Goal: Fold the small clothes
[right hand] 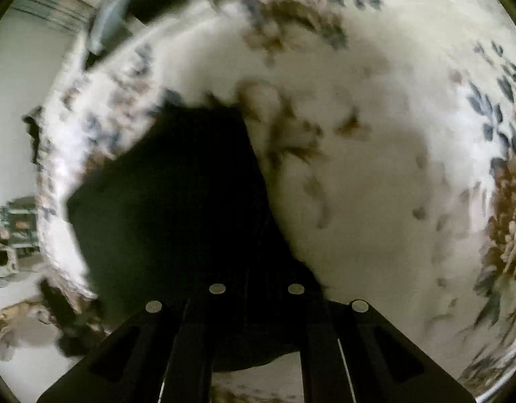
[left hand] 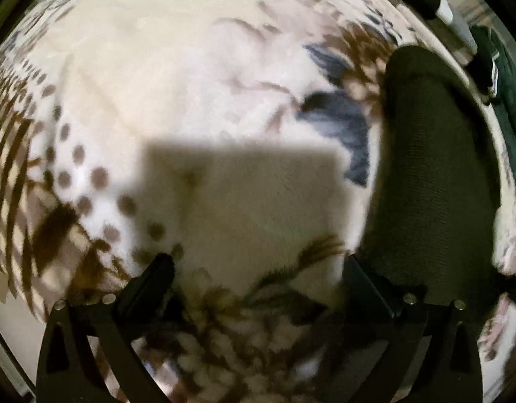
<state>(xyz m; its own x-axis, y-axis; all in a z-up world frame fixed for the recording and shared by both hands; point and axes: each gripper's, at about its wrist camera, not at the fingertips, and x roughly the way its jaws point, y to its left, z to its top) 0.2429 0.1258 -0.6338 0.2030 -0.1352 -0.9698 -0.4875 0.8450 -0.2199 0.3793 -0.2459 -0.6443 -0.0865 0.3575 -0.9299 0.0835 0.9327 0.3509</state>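
A dark green garment lies on the floral blanket at the right of the left wrist view. My left gripper points down at the blanket with its jaws wide open and nothing between them. Its right finger stands at the garment's near edge. In the right wrist view the same dark garment spreads up and left from my right gripper. That gripper's fingers lie close together on the cloth, shut on it. The fingertips blend into the dark fabric.
More dark clothes and a dark and white item lie at the blanket's far right edge. In the right wrist view the blanket's edge curves along the left. Pale floor, a blue-grey cloth and clutter lie beyond it.
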